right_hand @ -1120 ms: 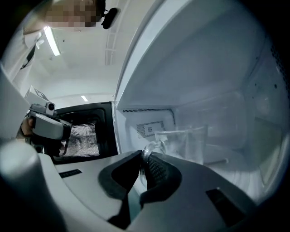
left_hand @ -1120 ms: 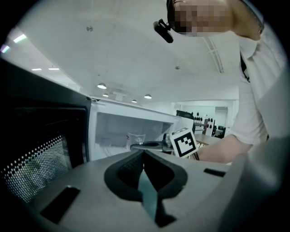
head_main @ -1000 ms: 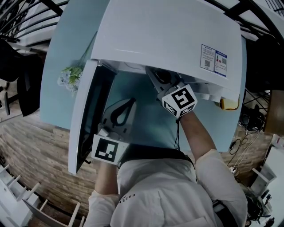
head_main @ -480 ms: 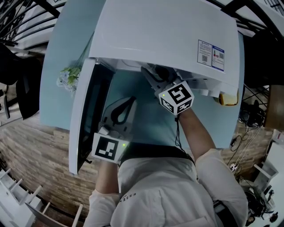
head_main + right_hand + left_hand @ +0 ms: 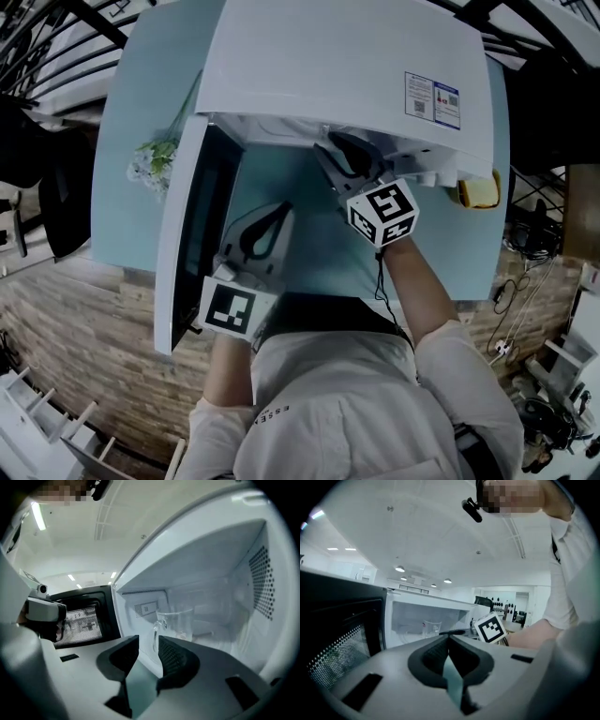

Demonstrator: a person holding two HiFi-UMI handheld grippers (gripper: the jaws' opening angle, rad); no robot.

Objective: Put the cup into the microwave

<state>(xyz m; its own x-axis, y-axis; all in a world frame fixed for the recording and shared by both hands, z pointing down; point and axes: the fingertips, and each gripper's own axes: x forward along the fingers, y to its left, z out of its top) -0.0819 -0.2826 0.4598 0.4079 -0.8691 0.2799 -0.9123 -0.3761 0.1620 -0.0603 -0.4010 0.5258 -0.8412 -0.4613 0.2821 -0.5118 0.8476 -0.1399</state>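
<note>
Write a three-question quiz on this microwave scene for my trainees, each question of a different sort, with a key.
1. True or false: the cup stands inside the microwave.
2. The microwave's door is: A shut, B open, C removed.
3. Which gripper's jaws stand apart, the left gripper or the right gripper?
Key: 1 true. 2 B. 3 right; its jaws have just been opening, with the cup's handle just beyond them, untouched. The left's are together and empty.

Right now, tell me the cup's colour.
The cup is clear glass; best in the right gripper view.
</note>
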